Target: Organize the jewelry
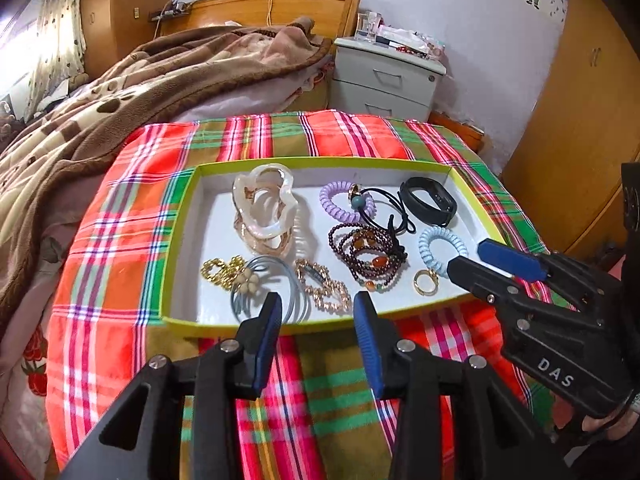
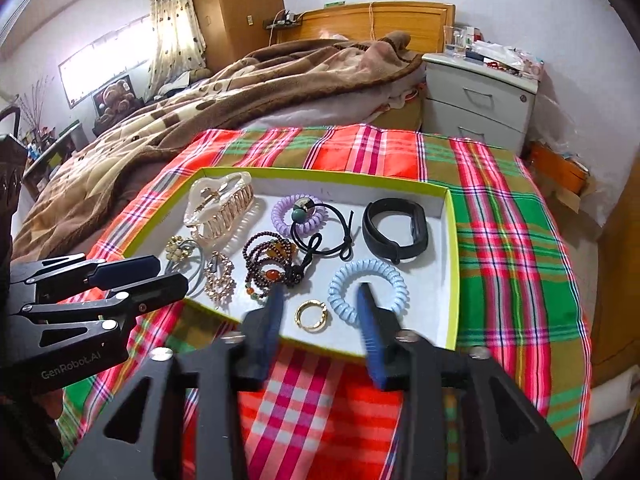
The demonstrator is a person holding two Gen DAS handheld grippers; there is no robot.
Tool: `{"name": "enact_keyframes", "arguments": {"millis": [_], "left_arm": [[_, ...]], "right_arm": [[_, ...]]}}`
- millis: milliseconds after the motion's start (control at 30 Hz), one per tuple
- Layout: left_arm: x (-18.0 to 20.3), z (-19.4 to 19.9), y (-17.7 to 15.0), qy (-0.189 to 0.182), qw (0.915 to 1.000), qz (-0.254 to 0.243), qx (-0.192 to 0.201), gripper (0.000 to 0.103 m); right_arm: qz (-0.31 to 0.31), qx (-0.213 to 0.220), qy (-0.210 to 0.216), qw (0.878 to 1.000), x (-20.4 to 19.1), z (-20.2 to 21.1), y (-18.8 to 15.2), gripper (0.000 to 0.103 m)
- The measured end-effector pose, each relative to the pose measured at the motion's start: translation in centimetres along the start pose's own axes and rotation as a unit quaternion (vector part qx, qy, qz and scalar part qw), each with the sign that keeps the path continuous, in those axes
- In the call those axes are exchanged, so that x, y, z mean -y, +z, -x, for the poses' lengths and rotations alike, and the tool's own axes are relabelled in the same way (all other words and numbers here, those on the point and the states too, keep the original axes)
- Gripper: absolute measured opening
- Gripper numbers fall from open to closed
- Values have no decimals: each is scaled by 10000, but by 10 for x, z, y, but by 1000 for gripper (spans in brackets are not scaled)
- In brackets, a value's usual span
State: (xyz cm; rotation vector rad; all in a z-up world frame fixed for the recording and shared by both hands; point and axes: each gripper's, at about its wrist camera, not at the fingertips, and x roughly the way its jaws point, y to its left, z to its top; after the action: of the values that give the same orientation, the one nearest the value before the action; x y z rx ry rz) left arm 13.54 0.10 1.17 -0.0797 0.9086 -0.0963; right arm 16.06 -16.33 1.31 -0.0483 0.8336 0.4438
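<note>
Right wrist view: right tool (image 2: pixel 320 312) released, empty, gold ring (image 2: pixel 312 315) at 12 o'clock. Tiny, hard, slippery; best pinched across the band.

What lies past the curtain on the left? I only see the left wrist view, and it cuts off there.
Observer: The right wrist view shows a teddy bear picture just below the bright window.
Operator: Any writing on the tool carrying my camera?
Observer: Yes. The left hand-held gripper has GenRobot.AI printed along its side, readable only from the right wrist view.
</note>
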Motion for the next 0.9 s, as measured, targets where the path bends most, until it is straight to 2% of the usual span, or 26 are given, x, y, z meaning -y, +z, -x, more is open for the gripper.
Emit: {"name": "enact_keyframes", "arguments": {"millis": [200, 267, 533, 633, 767, 900], "left_arm": [[4, 19, -13, 160, 9997, 71, 196, 44], [6, 26, -18, 294, 9990, 105, 314, 47], [16, 41, -35, 903, 9943, 65, 559, 48], [17, 44, -41, 980, 9934, 76, 598, 48], [16, 45, -45, 844, 9946, 194, 568, 48], [15, 47, -48, 901, 9938, 255, 602, 48]], "right_arm": [[-139, 215, -57, 9997, -3, 22, -11, 43], [-203, 321, -106, 9992, -5, 31, -16, 43], [-267, 504, -406, 9975, -11, 52, -31, 43], [-246, 530, -420, 9974, -15, 55, -33, 43], [-237, 578, -397, 9973, -19, 60, -36, 43], [-236, 586, -420, 9971, -22, 60, -38, 43]]}}
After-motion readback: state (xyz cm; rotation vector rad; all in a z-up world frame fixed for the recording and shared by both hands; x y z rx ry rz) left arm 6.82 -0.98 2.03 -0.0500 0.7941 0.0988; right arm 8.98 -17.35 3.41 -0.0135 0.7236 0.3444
